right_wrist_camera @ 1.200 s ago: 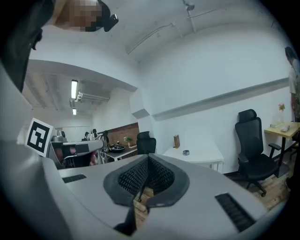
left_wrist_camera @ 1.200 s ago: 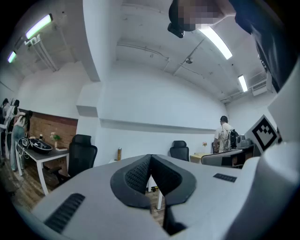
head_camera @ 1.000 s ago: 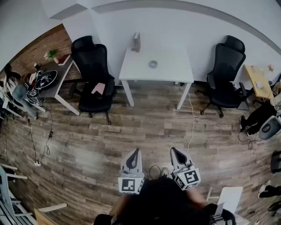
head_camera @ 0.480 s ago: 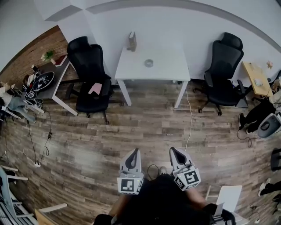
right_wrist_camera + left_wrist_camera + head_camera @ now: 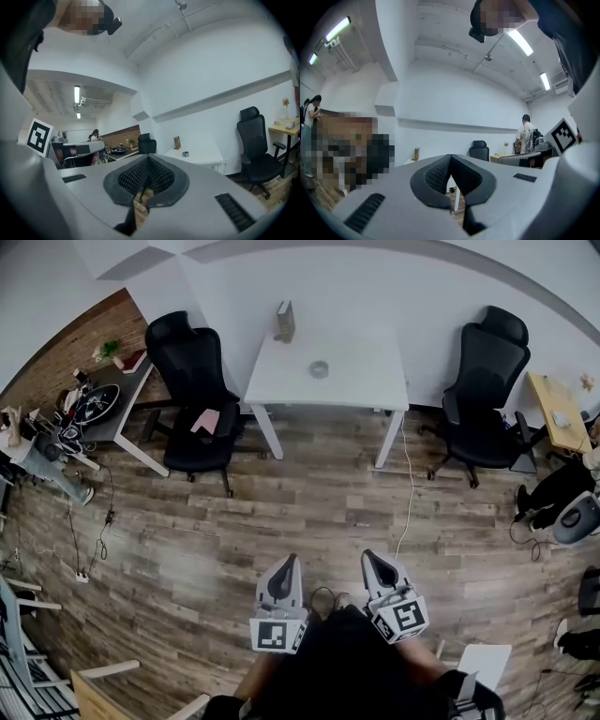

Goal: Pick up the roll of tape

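Both tongs are out front, level above the wood floor (image 5: 281, 512). The left tongs (image 5: 287, 563) are pressed together with nothing between them, and the right tongs (image 5: 371, 562) are the same, closed and empty. The roll of tape (image 5: 319, 369) sits on the white desk (image 5: 375, 381) by the far wall, well apart from both. A brown box (image 5: 284, 321) stands at the desk's back edge.

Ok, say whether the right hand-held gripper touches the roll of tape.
Apart. Head view: right hand-held gripper over the floor, roll of tape far off on the table.
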Demonstrator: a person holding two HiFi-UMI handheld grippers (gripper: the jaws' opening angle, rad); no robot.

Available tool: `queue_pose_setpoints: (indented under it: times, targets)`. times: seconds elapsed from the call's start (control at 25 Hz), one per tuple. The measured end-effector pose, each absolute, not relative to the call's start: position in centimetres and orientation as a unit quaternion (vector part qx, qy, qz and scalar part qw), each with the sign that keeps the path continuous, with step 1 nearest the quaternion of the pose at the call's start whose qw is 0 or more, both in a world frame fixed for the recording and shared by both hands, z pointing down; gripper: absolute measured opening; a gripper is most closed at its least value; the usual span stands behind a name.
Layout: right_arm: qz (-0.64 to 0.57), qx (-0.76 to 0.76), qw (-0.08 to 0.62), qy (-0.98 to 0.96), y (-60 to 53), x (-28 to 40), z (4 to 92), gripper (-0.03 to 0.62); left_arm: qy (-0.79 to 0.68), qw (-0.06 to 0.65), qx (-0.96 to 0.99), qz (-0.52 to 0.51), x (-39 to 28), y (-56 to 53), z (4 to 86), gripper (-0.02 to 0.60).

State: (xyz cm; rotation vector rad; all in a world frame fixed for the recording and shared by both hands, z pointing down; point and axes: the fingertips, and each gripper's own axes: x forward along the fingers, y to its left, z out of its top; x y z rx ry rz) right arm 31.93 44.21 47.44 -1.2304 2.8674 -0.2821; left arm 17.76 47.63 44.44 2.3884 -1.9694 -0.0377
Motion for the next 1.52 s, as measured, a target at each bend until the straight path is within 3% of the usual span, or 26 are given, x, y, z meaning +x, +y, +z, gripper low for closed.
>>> queue_pose_setpoints:
  times: [0.36, 1.08, 1.52]
  targets:
    - [-0.093, -0.384, -0.002, 0.919, 40.1, 27.7, 48.2, 0.011, -0.639, 0.026, 0.768, -0.016, 14.2, 43.2, 44.9, 0.018]
    - [-0.097, -0.452, -0.002, 0.887, 24.5, 11.1, 47.7, 0.011, -0.586, 0.061, 0.807, -0.047, -2.7, 26.4, 44.9, 0.018]
    - [-0.097, -0.475, -0.004, 0.875, 17.5, 6.9, 48.3, 0.011, -0.571, 0.071, 0.817, -0.047, -7.1, 19.4, 45.6, 0.018]
